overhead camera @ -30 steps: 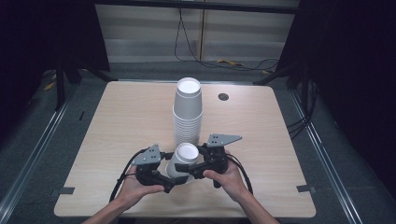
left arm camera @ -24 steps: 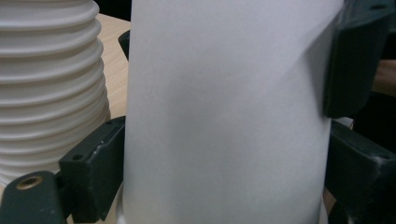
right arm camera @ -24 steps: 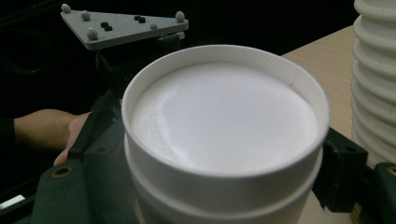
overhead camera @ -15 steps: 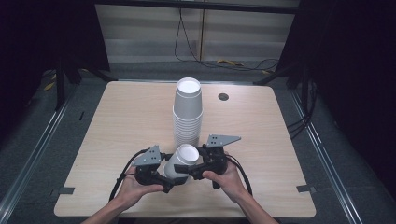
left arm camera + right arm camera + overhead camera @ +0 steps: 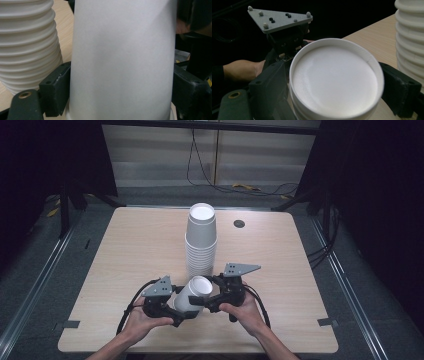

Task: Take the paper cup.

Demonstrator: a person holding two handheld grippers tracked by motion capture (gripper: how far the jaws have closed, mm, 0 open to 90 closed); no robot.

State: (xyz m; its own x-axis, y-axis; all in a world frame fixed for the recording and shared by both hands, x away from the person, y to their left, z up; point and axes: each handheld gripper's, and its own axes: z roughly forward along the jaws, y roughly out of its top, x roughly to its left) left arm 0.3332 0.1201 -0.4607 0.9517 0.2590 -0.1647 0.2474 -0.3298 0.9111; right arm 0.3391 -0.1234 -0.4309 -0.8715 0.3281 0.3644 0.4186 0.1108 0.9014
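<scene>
Currently on the wooden surface (image 5: pixel 125 250), listed near to far:

Item one: a short nest of white paper cups (image 5: pixel 192 295), tilted with its mouth toward the back, off the surface between my two grippers near the front edge. My left gripper (image 5: pixel 176 312) has just been closing and now presses its jaws on the lower wall of the cups, the white side (image 5: pixel 122 60) standing between them in the left gripper view. My right gripper (image 5: pixel 212 297) has a jaw on either side at the rim end (image 5: pixel 337 82); I cannot tell for sure whether they pinch. Judged purpose: one end held fast so the other can be pulled away, separating a cup.

Item two: a tall stack of paper cups (image 5: pixel 201 240), upside down at mid-surface, just behind the held cups and apart from them.

Item three: a small dark round hole (image 5: pixel 239 223) toward the far right.

Pose: both hands (image 5: pixel 145 320) come in from the front edge, facing inward, grippers roughly level and pointed at each other.
</scene>
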